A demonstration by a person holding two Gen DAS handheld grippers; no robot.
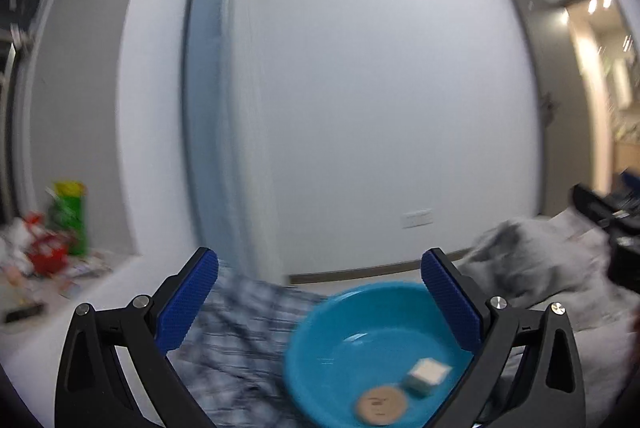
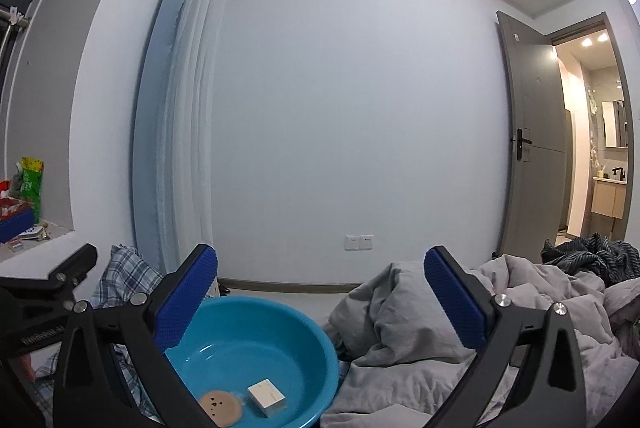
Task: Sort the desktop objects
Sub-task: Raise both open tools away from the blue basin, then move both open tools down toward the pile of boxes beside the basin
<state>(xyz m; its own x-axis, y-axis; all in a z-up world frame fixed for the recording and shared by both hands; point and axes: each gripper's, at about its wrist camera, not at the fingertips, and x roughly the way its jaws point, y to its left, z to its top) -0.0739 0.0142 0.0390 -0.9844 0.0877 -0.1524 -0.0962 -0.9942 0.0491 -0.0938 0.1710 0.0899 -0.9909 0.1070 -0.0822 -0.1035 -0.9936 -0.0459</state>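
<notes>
A glossy blue plastic basin (image 2: 256, 340) holds a matt white cardboard box (image 2: 267, 397) and a round, tan, cork-like coaster (image 2: 221, 406). Beside it lie a soft, rumpled grey quilt (image 2: 400, 332) and checked cotton cloth (image 1: 236, 328). Textured blue pads (image 2: 188, 300) line the black plastic jaws.

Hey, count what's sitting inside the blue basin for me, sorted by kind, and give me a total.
Inside the blue basin:
Round tan disc: 1
Small white box: 1
Total: 2
</notes>
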